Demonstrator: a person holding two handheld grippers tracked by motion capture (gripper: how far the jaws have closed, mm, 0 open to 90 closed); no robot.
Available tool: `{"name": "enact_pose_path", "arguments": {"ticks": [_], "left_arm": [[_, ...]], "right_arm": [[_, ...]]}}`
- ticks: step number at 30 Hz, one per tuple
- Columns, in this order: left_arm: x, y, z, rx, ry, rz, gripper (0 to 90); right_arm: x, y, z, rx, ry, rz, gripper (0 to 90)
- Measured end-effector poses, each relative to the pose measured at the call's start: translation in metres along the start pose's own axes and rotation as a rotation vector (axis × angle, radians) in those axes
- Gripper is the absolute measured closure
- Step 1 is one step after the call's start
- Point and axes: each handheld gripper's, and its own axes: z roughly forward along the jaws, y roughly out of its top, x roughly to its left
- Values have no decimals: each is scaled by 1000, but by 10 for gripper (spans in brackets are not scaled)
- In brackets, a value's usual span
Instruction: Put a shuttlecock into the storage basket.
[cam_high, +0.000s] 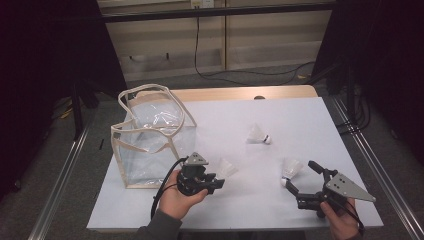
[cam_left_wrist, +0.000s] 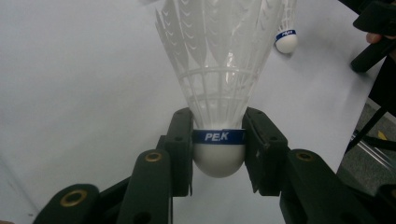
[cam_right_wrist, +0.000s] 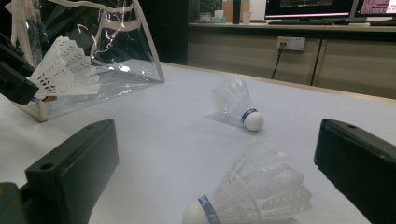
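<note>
My left gripper (cam_left_wrist: 218, 154) has its two black fingers (cam_left_wrist: 180, 154) pressed against the rounded white cork of a white plastic shuttlecock (cam_left_wrist: 218, 84), one on each side, so I hold it by the base. A dark blue band with white letters runs around the top of the cork, level with my fingertips. Above it the white mesh skirt flares outward, ribbed near the cork and feathered in overlapping vanes farther up. In the high view this held shuttlecock (cam_high: 226, 168) points away from my left hand (cam_high: 176, 197), just above the white bench (cam_high: 300, 120), near the front corner of a clear plastic tote bag with cream fabric trim and handles (cam_high: 150, 140).

My right gripper (cam_right_wrist: 215, 172) has its fingers (cam_right_wrist: 74, 163) spread wide, and a second white shuttlecock (cam_right_wrist: 252, 196) lies on its side on the bench between them, untouched, its cork with the same blue band turned toward my left finger. In the high view it sits just beyond my right hand (cam_high: 342, 222).

A third white shuttlecock (cam_high: 258, 135) lies on its side farther back, near the middle of the bench, well apart from both grippers.
</note>
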Motion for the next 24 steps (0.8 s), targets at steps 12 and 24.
{"name": "enact_pose_path", "arguments": {"ticks": [12,24], "left_arm": [[-4,12,-12,7,1,1,656],[-7,25,-12,13,-12,12,656]], "right_arm": [[2,5,11,-10,19,0,0],[2,5,11,-2,25,6,0]]}}
